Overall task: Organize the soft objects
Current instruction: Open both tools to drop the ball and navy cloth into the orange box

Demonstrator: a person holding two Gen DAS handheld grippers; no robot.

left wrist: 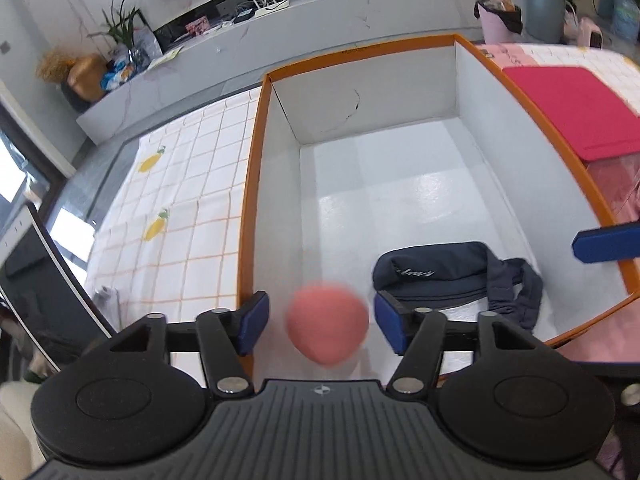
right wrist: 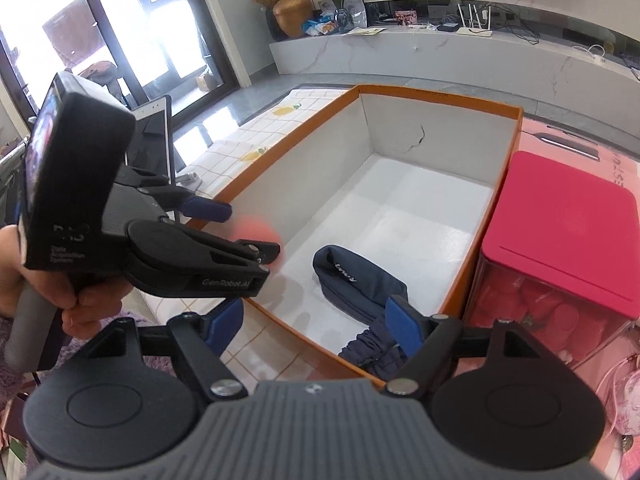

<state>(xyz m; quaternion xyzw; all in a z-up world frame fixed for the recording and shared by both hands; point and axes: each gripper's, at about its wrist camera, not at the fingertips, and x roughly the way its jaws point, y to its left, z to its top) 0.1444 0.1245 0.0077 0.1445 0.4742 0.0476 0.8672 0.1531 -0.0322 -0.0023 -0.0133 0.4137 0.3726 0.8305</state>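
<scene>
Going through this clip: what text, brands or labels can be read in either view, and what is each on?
"GenRobot.AI": on the left gripper's arm.
"Data Acquisition System", faint and uncertain: on its black housing.
White script on the navy pouch: not legible.
Print on the orange box rim: too small.
Lettering on the pink box: cut off, unreadable.

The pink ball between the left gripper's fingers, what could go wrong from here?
1. The pink ball is blurred, with both pads of the open left gripper clear of it, so it looks to be dropping. It sits near the box wall's edge and might bounce out.
2. It may roll against the navy garment instead of settling apart.
3. The right gripper hangs open close over that garment and could snag it.
</scene>
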